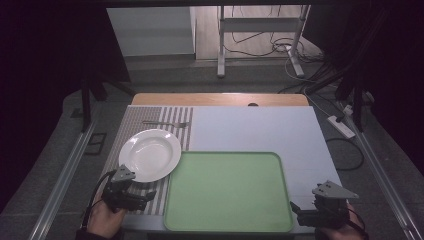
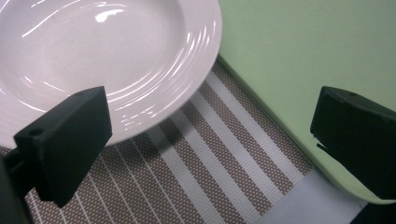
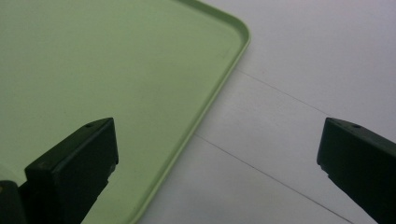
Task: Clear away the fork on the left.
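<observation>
The left claw point(image 1: 145, 197) hovers with jaws wide apart and empty, the white plate point(image 1: 150, 154) just ahead of it on the striped mat point(image 1: 150, 192) — probably lined up to grip its near rim — while the right claw point(image 1: 300, 212), equally spread, waits beside the green tray's point(image 1: 227, 192) right edge, holding nothing.

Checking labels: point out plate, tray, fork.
plate point(image 1: 150, 154), high view, centre of its bowl
tray point(image 1: 227, 192), high view, bare green floor
fork point(image 1: 165, 123), high view, mid handle
</observation>
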A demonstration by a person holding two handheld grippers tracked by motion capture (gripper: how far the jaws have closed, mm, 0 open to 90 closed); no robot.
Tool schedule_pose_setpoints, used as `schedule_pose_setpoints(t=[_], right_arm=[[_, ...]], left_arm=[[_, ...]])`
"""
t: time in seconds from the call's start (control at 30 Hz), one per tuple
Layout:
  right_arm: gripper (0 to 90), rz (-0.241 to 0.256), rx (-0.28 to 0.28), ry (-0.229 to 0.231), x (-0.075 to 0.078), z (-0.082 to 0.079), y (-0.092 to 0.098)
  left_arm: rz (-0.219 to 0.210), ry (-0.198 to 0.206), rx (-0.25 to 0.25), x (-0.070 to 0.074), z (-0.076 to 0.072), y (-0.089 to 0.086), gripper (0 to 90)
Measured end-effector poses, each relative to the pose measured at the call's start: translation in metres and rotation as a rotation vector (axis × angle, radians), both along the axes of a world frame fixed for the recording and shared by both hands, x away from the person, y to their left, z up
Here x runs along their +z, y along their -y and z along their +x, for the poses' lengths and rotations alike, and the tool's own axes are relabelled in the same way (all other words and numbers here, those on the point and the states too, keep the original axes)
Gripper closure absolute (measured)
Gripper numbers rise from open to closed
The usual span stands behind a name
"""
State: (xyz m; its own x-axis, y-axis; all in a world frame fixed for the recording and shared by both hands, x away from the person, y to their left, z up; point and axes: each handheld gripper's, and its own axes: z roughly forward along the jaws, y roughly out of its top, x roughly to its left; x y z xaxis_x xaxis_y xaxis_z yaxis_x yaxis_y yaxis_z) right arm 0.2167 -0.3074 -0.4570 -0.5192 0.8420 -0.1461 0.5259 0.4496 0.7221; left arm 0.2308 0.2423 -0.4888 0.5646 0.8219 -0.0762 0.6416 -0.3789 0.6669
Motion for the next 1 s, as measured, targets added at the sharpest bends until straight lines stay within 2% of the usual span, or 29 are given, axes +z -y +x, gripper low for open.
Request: schedule_pose_setpoints(t=[0.17,0.43,0.57,0.87,1.0], right_arm=[[0.0,-0.003,0.002,0.001,0.0,0.0,0.0],[0.0,-0.007,0.005,0.0,-0.001,0.0,-0.001],[0.0,-0.008,0.006,-0.003,-0.001,0.0,-0.001],[0.0,-0.013,0.006,-0.002,-0.001,0.0,-0.002],[0.0,-0.015,0.008,-0.004,-0.001,0.001,-0.002]], left_arm=[[-0.018,-0.011,0.002,-0.002,0.009,-0.003,0.0],[-0.013,-0.006,-0.001,-0.004,0.022,-0.004,0.0],[-0.033,-0.008,0.006,-0.004,0.033,-0.006,0.0],[-0.036,-0.018,0.017,-0.004,0.053,-0.007,0.0],[-0.022,-0.019,0.017,-0.003,0.062,-0.006,0.0]])
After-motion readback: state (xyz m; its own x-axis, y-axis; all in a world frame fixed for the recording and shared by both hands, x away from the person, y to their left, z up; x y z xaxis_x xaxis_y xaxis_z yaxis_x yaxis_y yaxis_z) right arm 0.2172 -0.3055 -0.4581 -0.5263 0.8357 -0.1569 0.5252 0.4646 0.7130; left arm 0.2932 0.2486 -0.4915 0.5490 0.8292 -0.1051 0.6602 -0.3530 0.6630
